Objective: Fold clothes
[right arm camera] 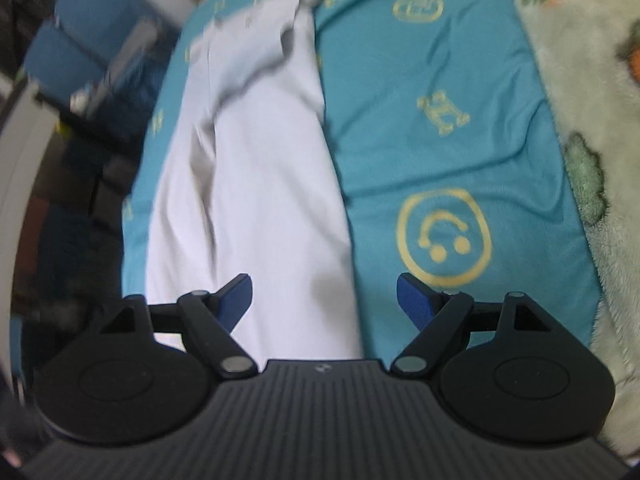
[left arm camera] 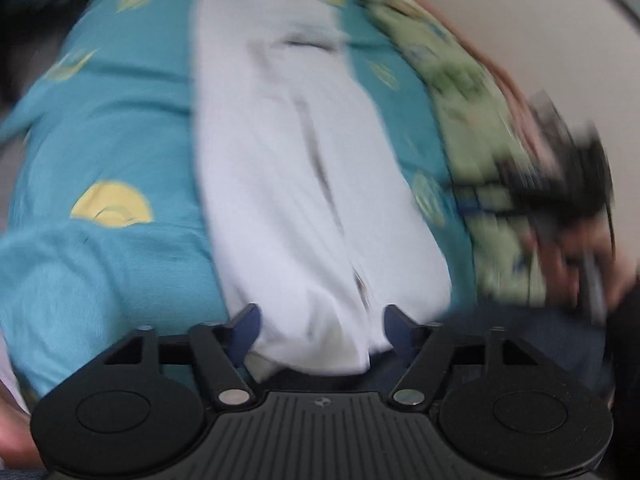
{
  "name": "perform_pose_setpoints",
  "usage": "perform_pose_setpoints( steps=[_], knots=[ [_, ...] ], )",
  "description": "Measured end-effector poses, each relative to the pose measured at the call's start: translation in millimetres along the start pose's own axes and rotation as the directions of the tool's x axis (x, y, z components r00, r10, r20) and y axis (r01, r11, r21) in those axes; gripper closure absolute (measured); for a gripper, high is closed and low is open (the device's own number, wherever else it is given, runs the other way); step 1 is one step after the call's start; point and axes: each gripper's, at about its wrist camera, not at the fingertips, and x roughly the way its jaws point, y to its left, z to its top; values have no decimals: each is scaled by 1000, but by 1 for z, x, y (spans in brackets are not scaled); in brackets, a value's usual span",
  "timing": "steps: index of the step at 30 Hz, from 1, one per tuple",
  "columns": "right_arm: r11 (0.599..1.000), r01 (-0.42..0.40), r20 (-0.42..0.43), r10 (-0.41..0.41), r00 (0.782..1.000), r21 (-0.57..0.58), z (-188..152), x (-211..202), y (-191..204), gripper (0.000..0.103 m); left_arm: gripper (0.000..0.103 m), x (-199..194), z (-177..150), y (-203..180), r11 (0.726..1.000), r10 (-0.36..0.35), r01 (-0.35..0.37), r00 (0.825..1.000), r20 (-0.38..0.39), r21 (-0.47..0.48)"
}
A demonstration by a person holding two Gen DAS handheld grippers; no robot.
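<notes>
One white garment [right arm camera: 256, 184] is seen folded lengthwise into a long strip on the teal sheet [right arm camera: 440, 80], cross folds judged outstanding, while the left gripper [left arm camera: 320, 332] and right gripper [right arm camera: 324, 300] are held wide, empty.

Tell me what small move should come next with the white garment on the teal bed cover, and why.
Probably close the left gripper on the near end of the white garment. Its jaws stand open with that end lying between them, unpinched, and the garment already lies in a long narrow strip on the teal cover, ready to fold over.
</notes>
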Motion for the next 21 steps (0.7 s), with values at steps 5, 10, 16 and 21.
perform_pose_setpoints(
  steps=[5,10,16,21],
  knots=[
    [995,-89,-188,97,977,48,0,29,-21,23,27,31,19,39,974,4,-7,1000,-12,-224],
    [993,-108,-299,91,950,-39,-7,47,-2,23,28,44,17,33,983,4,-8,1000,-19,-186],
    [974,-136,-378,60,924,-179,-19,50,28,53,59,55,1,19,995,-20,10,994,-109,-98],
    [929,-106,-419,-56,906,-355,-34,57,56,54,62,63,-4,22,993,-11,-5,990,-137,-119]
  ],
)
